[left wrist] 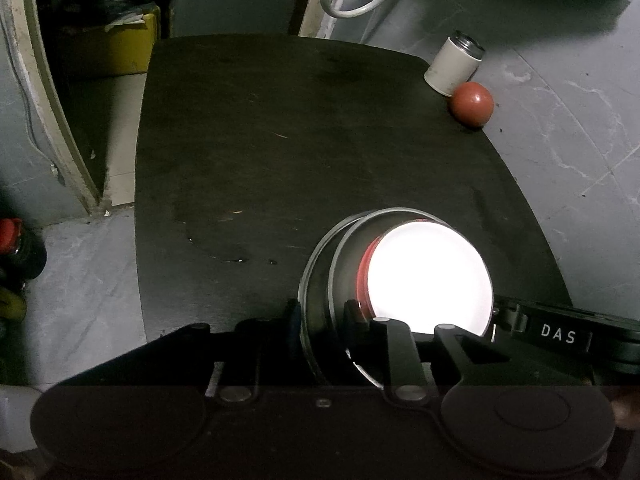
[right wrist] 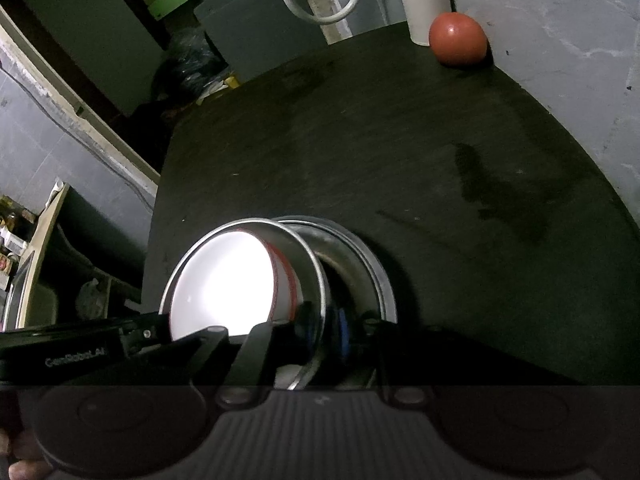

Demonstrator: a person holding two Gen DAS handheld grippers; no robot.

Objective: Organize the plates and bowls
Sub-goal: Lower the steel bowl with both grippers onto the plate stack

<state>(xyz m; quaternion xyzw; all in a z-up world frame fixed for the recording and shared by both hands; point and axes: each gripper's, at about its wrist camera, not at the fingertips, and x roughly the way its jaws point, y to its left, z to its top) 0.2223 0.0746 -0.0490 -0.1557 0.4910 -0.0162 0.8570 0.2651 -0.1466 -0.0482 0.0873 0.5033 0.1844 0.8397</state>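
A stack of nested dishes stands on the dark table (left wrist: 260, 140): a steel plate (left wrist: 310, 280) at the bottom, a steel bowl (left wrist: 348, 264) in it, and a red-rimmed white bowl (left wrist: 432, 276) innermost. My left gripper (left wrist: 324, 312) is shut on the left rims of the steel dishes. My right gripper (right wrist: 320, 324) is shut on the opposite rims, where the steel bowl (right wrist: 308, 256), steel plate (right wrist: 372, 264) and white bowl (right wrist: 224, 280) also show. Each gripper shows at the edge of the other's view.
A white tin (left wrist: 454, 62) and a red ball (left wrist: 472, 103) stand at the table's far right corner; they also show in the right wrist view, tin (right wrist: 424, 8) and ball (right wrist: 458, 38). A wet patch (left wrist: 224, 248) lies left of the stack. Grey floor surrounds the table.
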